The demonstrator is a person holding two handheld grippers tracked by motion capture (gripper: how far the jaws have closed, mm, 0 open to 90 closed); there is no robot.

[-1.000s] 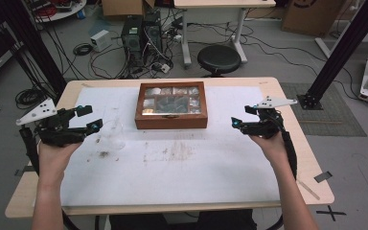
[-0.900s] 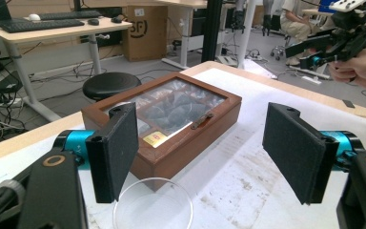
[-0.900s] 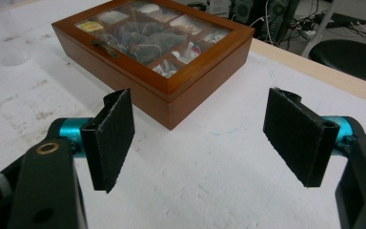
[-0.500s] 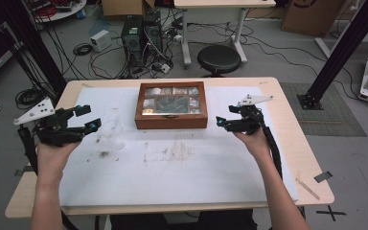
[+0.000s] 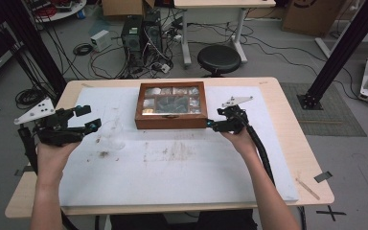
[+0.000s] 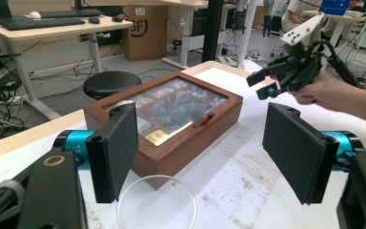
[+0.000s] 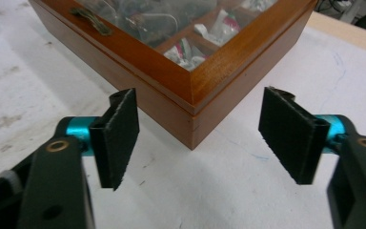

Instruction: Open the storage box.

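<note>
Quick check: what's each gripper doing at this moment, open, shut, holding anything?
Left gripper: open, holding nothing, above a clear dish.
Right gripper: open, holding nothing, at the wooden box corner.

We see a reddish-brown wooden box [image 5: 171, 120] on a white, brown-smudged sheet [image 5: 172, 163]; our grippers' jaws are black (with turquoise fittings).

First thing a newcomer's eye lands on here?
The wooden box with a glass lid, shut, at the far middle of the white mat. The right tongs, open, sit at its near right corner; the left tongs, also open, hover above a clear glass dish.
</note>
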